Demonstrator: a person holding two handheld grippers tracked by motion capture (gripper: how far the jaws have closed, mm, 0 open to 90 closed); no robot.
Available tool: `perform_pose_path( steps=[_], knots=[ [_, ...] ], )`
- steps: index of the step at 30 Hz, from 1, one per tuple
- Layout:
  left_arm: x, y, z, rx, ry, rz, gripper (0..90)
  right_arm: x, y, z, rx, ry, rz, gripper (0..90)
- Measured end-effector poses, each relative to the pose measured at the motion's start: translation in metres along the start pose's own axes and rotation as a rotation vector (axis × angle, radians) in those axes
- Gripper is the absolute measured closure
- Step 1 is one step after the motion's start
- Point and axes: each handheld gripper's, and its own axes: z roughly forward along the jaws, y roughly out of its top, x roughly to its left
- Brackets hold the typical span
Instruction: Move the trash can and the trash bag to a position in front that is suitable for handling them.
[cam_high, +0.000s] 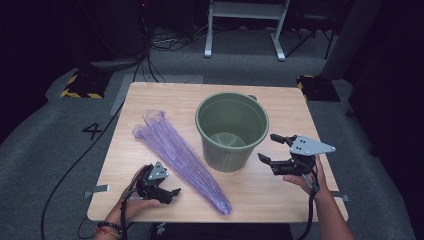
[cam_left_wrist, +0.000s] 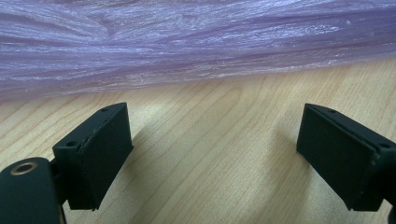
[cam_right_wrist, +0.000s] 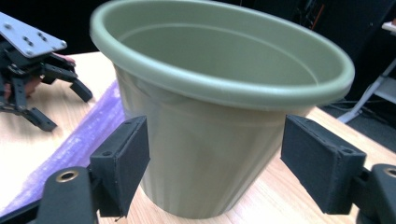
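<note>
1. Your right tongs (cam_high: 270, 147) gape wide beside the green bucket (cam_high: 231, 130), which stands upright mid-table; nudge its wall and it may tip or slide.
2. Your left tongs (cam_high: 167, 191) are open and empty, just short of the purple plastic bag (cam_high: 177, 150) lying flat left of the bucket. The thin film could slip out or tear.
3. Dragging the bag could sweep it off the table (cam_high: 280, 195).

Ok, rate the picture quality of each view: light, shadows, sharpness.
High view: the wooden table is evenly lit, the room behind dark, everything a little soft. Left gripper view: the purple plastic bag is slightly blurred, with soft jaw shadows on the wood. Right gripper view: the green bucket is bright and fairly sharp, its edges soft, the background black.
</note>
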Motion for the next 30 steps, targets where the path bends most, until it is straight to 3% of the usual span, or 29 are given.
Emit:
perform_pose_path(
  steps=[6, 9, 14, 22, 25, 29, 30],
  knots=[
    [0.0, 0.0, 0.0, -0.001, 0.0, -0.003, 10.2, 0.004, 0.018, -0.01, -0.029, 0.009, -0.031, 23.8],
    [0.0, 0.0, 0.0, -0.001, 0.0, -0.004, 10.3, 0.005, 0.026, -0.01, -0.046, 0.047, -0.041, 23.9],
    [0.0, 0.0, 0.0, -0.001, 0.0, -0.004, 10.4, 0.009, 0.04, 0.001, -0.02, 0.076, -0.084, 24.3],
    [0.0, 0.0, 0.0, -0.001, 0.0, -0.004, 10.4, 0.009, 0.046, 0.022, 0.042, 0.141, -0.097, 26.1],
    [0.0, 0.0, 0.0, -0.001, 0.0, -0.004, 10.4, 0.009, 0.044, 0.031, 0.058, 0.165, -0.077, 32.1],
    [0.0, 0.0, 0.0, -0.001, 0.001, -0.004, 10.4, 0.012, 0.044, 0.045, 0.091, 0.204, -0.106, 35.7],
    [0.0, 0.0, 0.0, 0.0, 0.001, -0.004, 10.4, 0.013, 0.045, 0.048, 0.102, 0.204, -0.12, 40.5]
  ],
)
